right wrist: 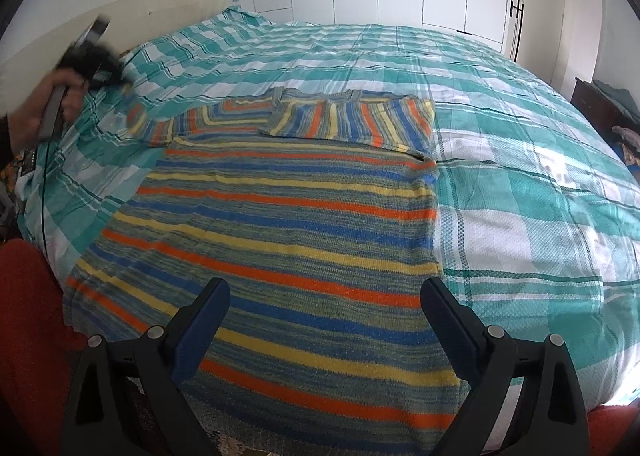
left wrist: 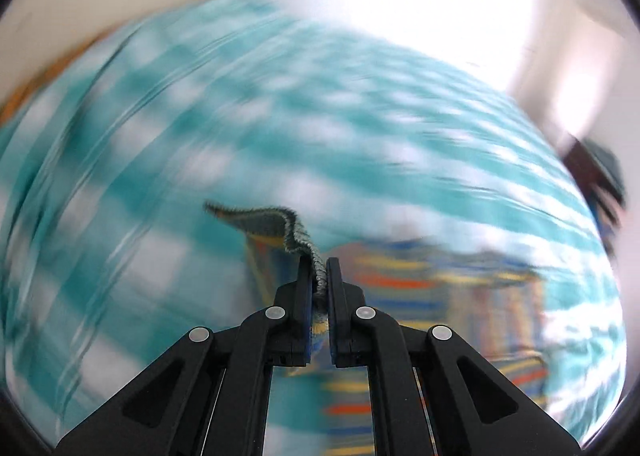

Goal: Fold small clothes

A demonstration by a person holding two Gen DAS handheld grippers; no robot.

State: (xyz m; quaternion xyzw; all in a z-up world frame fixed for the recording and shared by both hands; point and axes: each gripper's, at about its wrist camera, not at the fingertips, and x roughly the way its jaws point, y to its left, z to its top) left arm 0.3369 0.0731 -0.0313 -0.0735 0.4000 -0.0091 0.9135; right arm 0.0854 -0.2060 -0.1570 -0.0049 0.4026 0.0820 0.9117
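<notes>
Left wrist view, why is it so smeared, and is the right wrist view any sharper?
Left wrist view: the checked bedspread streaks with motion blur; only the left gripper and the pinched sweater cuff stay sharp. Right wrist view: crisp striped sweater, fisheye curving, only the left hand smeared.

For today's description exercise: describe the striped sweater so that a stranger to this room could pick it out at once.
Start at the big bed with the teal and white checked cover. The sweater lies flat on its near side, one sleeve folded across the chest. Its orange, yellow and blue knitted stripes set it apart from the checks around it.
</notes>
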